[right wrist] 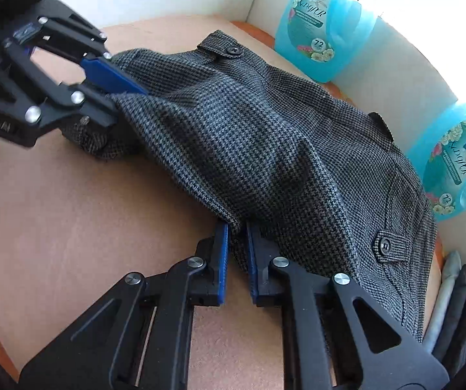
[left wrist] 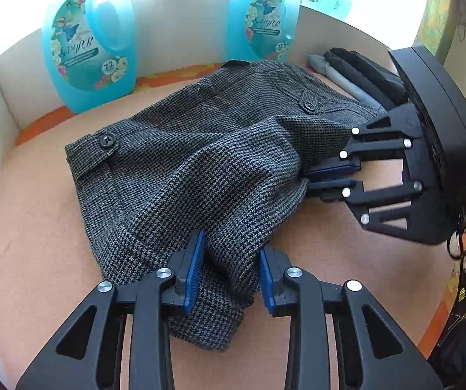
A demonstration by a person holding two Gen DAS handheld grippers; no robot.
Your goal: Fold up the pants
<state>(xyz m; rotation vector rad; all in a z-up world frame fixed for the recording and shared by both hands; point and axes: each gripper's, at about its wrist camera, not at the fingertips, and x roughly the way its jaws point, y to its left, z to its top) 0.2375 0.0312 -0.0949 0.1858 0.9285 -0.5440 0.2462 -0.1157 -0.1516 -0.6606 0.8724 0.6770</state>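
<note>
Grey houndstooth pants [left wrist: 200,149] [right wrist: 265,136] lie bunched on a peach-coloured surface [left wrist: 37,243], their buttoned waist tabs facing the far side. My left gripper [left wrist: 231,260] [right wrist: 115,97] straddles a raised fold at the near end. Its blue pads [left wrist: 193,276] stand apart, with cloth lying loosely between them. My right gripper [right wrist: 236,237] [left wrist: 311,177] is shut on a fold at the pants' side edge. From that pinch the cloth rises in a ridge towards the left gripper.
Two blue detergent bottles [left wrist: 86,52] [left wrist: 262,22] stand against a white wall behind the pants, also seen from the right wrist [right wrist: 324,26] [right wrist: 457,159]. A stack of folded dark and grey garments [left wrist: 356,71] [right wrist: 457,302] lies beside the waistband.
</note>
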